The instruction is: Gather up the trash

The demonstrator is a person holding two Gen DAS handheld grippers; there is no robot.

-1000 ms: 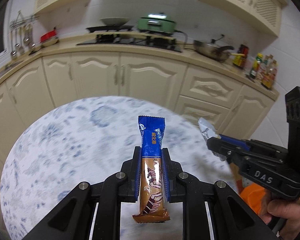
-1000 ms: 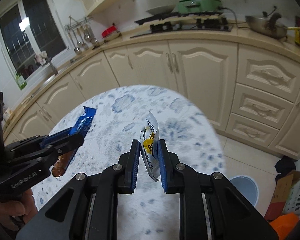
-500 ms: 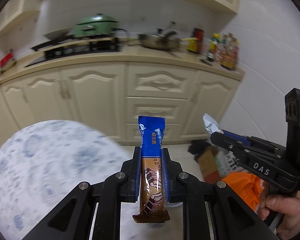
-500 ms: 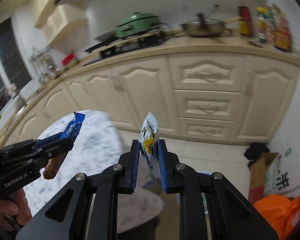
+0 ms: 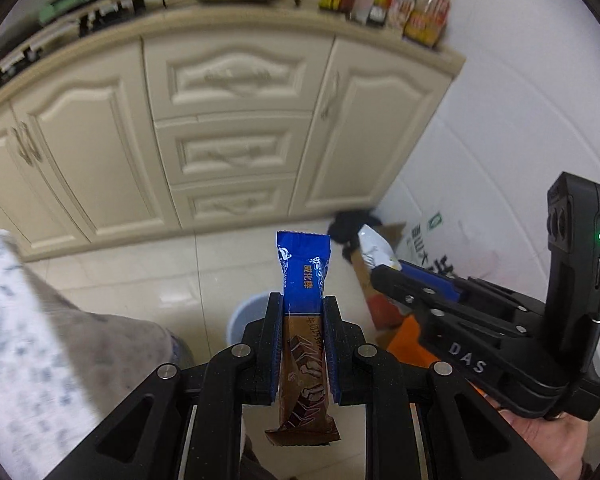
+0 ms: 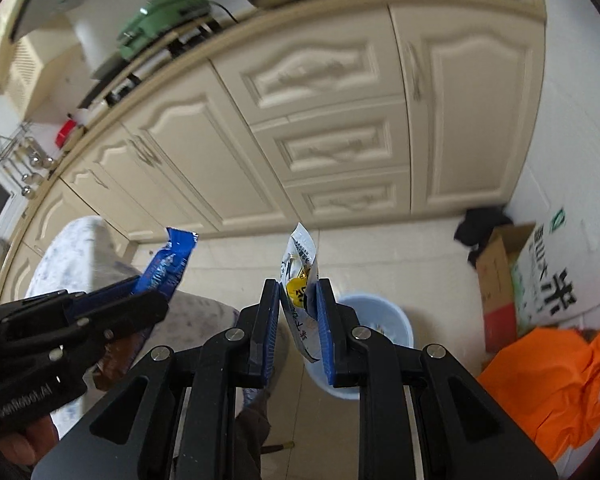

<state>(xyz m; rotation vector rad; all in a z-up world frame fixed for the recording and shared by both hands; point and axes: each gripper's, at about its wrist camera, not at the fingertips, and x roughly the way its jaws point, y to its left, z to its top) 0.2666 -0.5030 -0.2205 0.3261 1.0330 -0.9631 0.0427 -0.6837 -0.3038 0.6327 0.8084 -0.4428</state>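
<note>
Both grippers off the table since earlier: two wrappers (image 5: 304, 332) (image 6: 300, 280), one bin (image 6: 380, 316).

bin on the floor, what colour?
Pale blue. The bin shows best in the right wrist view, just behind the right gripper.

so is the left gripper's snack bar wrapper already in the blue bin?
No, the blue and brown snack bar wrapper is clamped upright between the left gripper fingers, above the light blue bin on the floor.
</note>
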